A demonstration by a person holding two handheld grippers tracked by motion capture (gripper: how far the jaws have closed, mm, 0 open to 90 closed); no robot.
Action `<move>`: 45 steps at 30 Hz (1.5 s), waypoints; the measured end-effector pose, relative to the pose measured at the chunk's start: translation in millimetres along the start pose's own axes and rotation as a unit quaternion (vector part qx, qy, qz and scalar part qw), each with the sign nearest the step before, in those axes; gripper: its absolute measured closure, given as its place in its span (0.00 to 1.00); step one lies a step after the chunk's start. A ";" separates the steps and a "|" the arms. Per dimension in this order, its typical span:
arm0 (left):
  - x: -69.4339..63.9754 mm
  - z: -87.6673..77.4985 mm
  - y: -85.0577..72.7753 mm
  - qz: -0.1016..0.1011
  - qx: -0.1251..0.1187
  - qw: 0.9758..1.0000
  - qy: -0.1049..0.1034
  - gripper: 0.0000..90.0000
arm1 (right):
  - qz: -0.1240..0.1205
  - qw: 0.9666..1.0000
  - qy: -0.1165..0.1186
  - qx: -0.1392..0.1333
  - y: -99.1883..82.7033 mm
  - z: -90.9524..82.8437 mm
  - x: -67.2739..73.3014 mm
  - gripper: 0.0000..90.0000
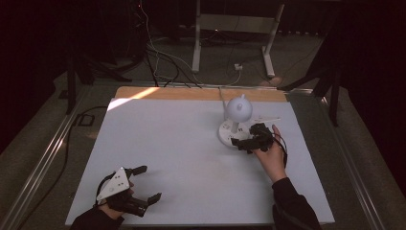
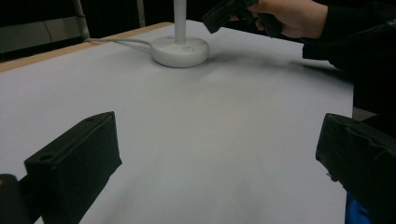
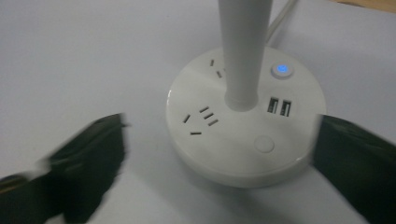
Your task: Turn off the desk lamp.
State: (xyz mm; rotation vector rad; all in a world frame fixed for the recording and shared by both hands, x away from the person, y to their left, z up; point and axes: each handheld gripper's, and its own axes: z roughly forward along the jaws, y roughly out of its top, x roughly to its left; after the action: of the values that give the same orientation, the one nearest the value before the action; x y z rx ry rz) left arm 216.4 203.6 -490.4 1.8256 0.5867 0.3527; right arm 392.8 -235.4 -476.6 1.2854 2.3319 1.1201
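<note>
A white desk lamp stands at the back right of the table, with a round base [image 1: 229, 132] and a ball-shaped head [image 1: 239, 109]. Its base [image 3: 243, 135] carries sockets, two USB ports [image 3: 279, 107], a round white button [image 3: 265, 143] and a blue lit button [image 3: 282, 70]. My right gripper [image 1: 241, 143] is open at the base's near side. In the right gripper view its jaws stand one on each side of the base, and whether they touch it is unclear. My left gripper [image 1: 149, 183] rests open near the front left, with nothing between its jaws.
The white board [image 1: 182, 153] covers a wooden table whose far edge [image 1: 191, 92] shows. The lamp's cord [image 2: 121, 42] runs off the back. Beyond the table are cables on the floor and a white stand [image 1: 230, 28]. A metal rail [image 1: 43, 163] runs along the left.
</note>
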 end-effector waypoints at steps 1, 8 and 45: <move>-0.1 0.1 0.0 0.000 0.000 1.000 0.000 0.00 | -0.002 1.000 0.005 0.003 -0.1 -1.0 0.0 0.00; -0.2 0.0 -0.1 -0.001 0.000 1.000 0.000 0.00 | -0.019 1.000 0.014 -0.019 -0.6 -13.8 2.0 0.00; -1.6 -0.4 0.2 0.003 -0.001 1.000 0.002 0.00 | -0.037 0.998 0.054 -0.005 -82.6 -72.7 17.5 0.00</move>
State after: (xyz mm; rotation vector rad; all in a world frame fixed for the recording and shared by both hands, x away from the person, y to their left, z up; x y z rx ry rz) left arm 214.9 202.9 -490.0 1.8259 0.5842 0.3599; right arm 292.9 -283.9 -485.4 1.1519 2.4272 1.2031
